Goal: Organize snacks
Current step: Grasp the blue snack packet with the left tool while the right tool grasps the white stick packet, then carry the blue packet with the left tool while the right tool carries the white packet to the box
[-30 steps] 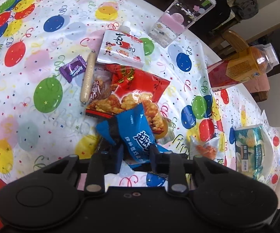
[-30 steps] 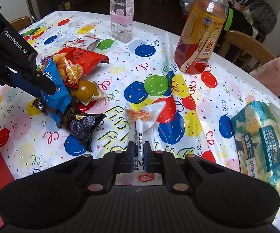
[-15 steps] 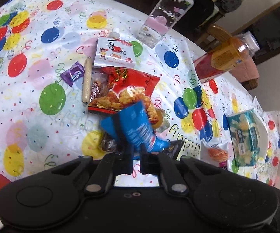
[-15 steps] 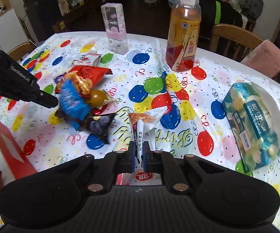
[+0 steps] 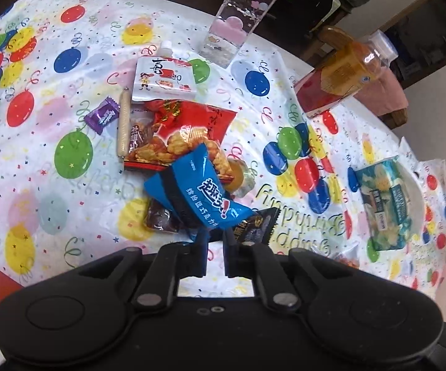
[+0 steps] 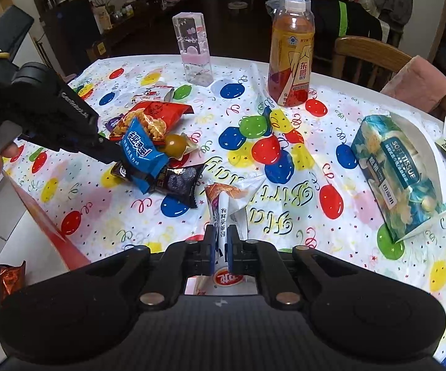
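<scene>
My left gripper [image 5: 215, 241] is shut on a blue cookie packet [image 5: 196, 193], lifted above the snack pile; the right wrist view shows that left gripper [image 6: 114, 156] and the blue packet [image 6: 144, 153] too. Under it lie a red crisps bag [image 5: 185, 133], a black packet [image 5: 255, 227], a brown packet [image 5: 159, 219] and a round amber sweet [image 5: 235, 176]. My right gripper [image 6: 221, 244] is shut on a white chip packet [image 6: 226, 204], held upright over the table's near edge.
A white pouch [image 5: 162, 75], a sausage stick [image 5: 123, 125] and a purple candy [image 5: 102, 116] lie farther back. A clear tumbler [image 6: 193, 49], an orange drink bottle [image 6: 291, 51] and a tissue pack [image 6: 399, 173] stand around. A red box edge [image 6: 49, 232] and a copper wrapper [image 6: 4, 279] sit at left.
The left gripper closed on the blue packet and raised it off the pile. The right gripper has pulled back and up with the white chip packet.
</scene>
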Tool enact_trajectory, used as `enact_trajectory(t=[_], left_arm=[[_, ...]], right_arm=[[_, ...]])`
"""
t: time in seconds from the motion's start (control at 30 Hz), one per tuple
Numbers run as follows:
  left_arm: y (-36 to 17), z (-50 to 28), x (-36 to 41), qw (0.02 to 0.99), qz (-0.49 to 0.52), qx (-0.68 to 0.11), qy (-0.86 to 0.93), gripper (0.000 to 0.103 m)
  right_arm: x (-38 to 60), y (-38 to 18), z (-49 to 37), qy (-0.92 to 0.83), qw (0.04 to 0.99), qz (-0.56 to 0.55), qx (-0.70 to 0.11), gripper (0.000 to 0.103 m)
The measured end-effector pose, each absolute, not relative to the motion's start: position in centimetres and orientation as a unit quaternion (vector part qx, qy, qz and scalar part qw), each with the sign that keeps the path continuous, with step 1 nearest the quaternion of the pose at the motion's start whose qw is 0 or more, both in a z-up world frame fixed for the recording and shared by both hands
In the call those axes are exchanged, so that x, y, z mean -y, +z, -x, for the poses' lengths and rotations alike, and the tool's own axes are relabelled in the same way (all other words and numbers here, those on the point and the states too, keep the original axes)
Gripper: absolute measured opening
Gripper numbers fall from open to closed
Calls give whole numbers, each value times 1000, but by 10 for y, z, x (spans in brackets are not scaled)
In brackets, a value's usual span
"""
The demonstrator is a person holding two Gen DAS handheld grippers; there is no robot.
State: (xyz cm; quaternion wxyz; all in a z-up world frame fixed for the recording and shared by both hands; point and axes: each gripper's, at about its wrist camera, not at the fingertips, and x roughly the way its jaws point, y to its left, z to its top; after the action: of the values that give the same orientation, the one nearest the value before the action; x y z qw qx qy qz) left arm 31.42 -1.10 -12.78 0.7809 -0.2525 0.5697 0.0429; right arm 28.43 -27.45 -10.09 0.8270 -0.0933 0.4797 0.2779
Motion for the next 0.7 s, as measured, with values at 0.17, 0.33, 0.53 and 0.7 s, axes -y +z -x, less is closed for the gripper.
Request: enact_trajectory(t=[0.17,0.33,0.53,0.7], left_arm=[[-128,-317,14,788,233,-567,59,18],[-132,-322,12,787,234,-565,73,26],[-139,-331,10,789,241,-557,94,88],[-147,-340,12,789,220,-561,120,85]], right_arm=[[279,-104,-284,281,826,88,-481,7],[284,-108,-287,284,824,87,-483,7],[286,-114,-295,288,821,83,-486,7],[289,-121,-299,289,818,79,-492,7]])
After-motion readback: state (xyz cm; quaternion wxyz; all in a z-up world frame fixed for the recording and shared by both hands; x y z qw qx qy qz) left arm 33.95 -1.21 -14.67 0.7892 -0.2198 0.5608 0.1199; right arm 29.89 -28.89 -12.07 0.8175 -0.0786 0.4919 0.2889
